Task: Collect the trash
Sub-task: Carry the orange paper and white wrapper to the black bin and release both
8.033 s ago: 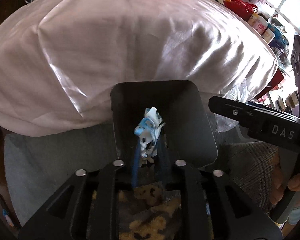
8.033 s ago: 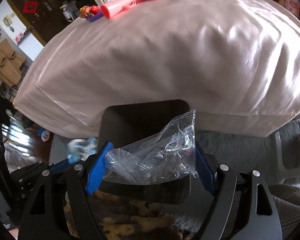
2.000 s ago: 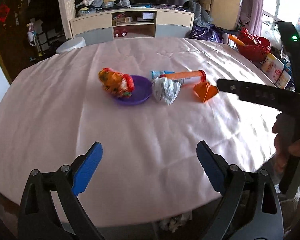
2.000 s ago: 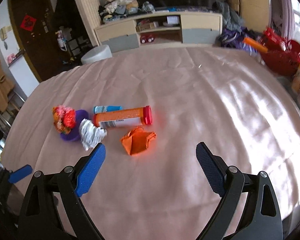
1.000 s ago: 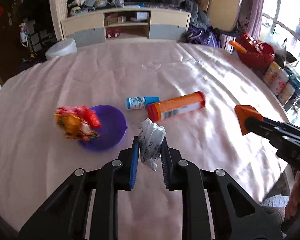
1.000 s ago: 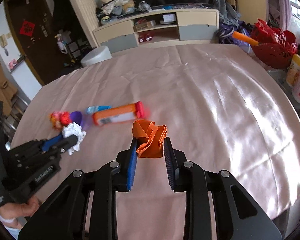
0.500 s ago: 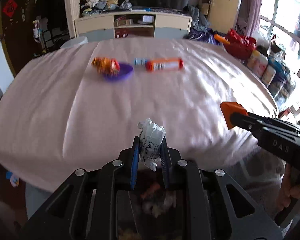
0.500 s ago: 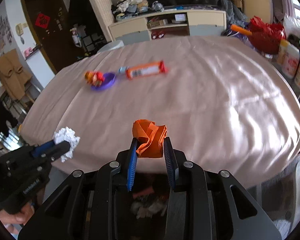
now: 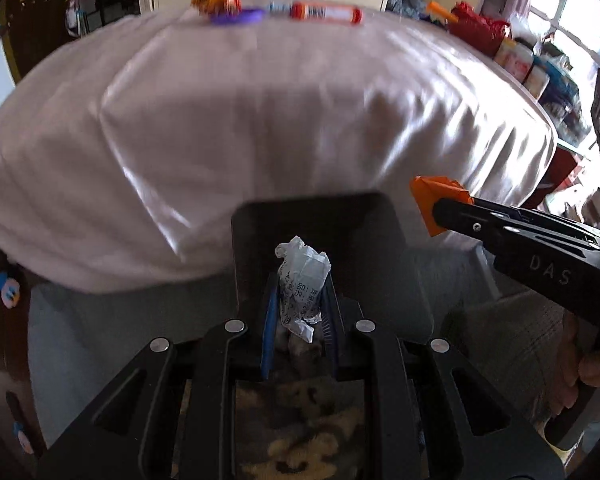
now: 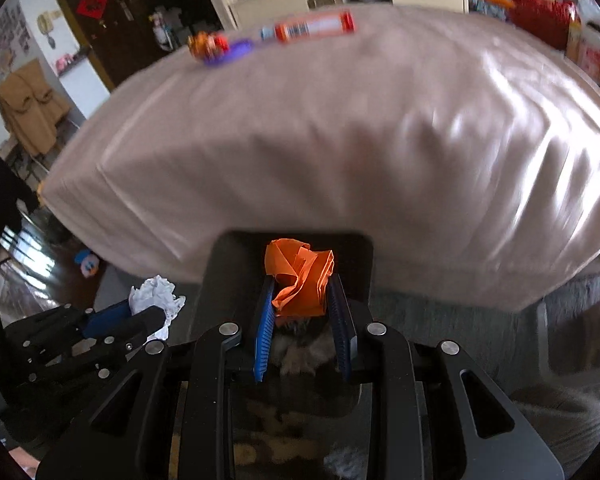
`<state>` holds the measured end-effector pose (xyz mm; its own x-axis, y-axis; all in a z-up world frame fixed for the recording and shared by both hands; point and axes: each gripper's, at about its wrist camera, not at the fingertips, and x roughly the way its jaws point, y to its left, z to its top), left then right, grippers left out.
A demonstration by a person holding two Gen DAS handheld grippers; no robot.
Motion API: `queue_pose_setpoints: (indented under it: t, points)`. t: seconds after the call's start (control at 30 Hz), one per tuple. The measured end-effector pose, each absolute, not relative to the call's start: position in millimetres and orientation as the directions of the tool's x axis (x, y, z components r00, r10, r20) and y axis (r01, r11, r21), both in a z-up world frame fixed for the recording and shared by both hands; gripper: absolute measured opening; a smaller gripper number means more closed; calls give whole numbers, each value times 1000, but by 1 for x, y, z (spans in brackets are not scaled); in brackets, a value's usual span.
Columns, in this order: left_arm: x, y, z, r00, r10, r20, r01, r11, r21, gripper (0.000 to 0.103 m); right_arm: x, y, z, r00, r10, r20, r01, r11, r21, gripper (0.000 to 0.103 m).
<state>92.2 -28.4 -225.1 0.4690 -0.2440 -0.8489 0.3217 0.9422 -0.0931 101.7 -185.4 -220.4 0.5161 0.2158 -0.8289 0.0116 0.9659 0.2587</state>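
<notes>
The table with its pale cloth fills the space beyond both sets of jaws. Right under them sits the dark bin, at the table's near edge. The left gripper has its jaws pinched tight on a crumpled white wrapper, poking up between the blue pads over the bin. The right gripper is clamped on a crumpled orange paper, also above the bin's mouth.
</notes>
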Motion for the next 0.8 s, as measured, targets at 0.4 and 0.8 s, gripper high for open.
queue_pose_setpoints:
  t: [0.4,0.8]
  points:
    - [97,-26,-260,400,-249,-882,317,940,-122,29,109,-178,-252,444,227,-867,46,960,275,41]
    - [111,-17,-251,441,-179,-880,278,959,-56,86,107,-201,-237,503,226,-834,89,946,310,79]
